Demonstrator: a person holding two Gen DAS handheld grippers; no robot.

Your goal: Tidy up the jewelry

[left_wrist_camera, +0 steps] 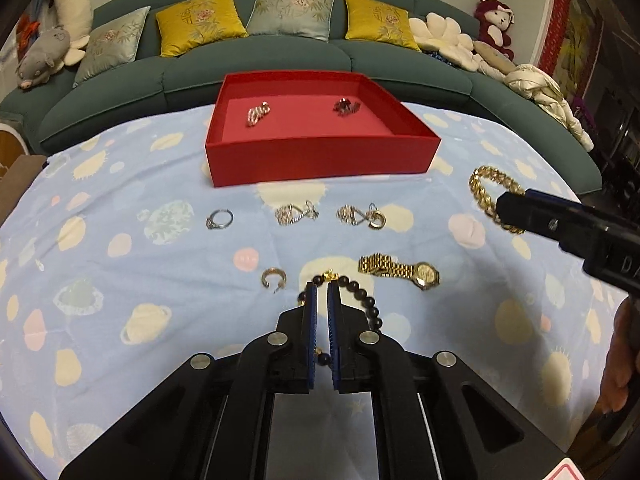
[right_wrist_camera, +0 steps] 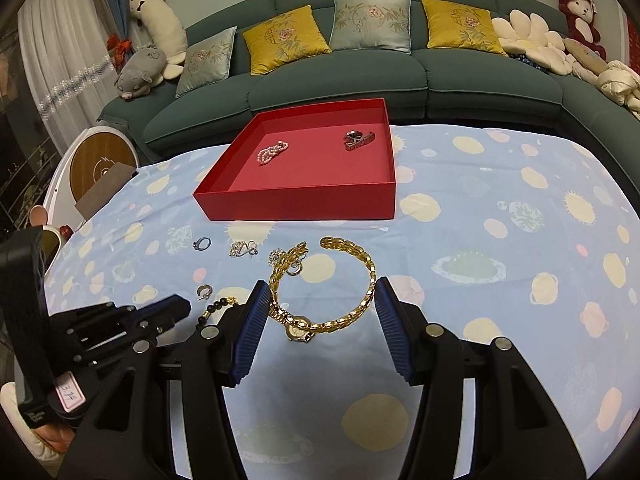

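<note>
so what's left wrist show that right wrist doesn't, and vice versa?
Left wrist only: its own left gripper, nearly shut over the dark bead bracelet, and the gold watch lying clear. Right wrist only: the right gripper open around the gold chain bracelet, plus a round wooden disc. Both: red tray holding two pieces.

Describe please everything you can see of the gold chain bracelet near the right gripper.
The gold chain bracelet looks like shiny yellow metal, made of wide flat links. It forms an open C, its two ends apart on the side toward the red tray. In the right wrist view it sits between the spread fingers of the right gripper, close to both pads; whether it rests on the blue patterned cloth or is lifted is unclear. It overlaps the gold watch.
</note>
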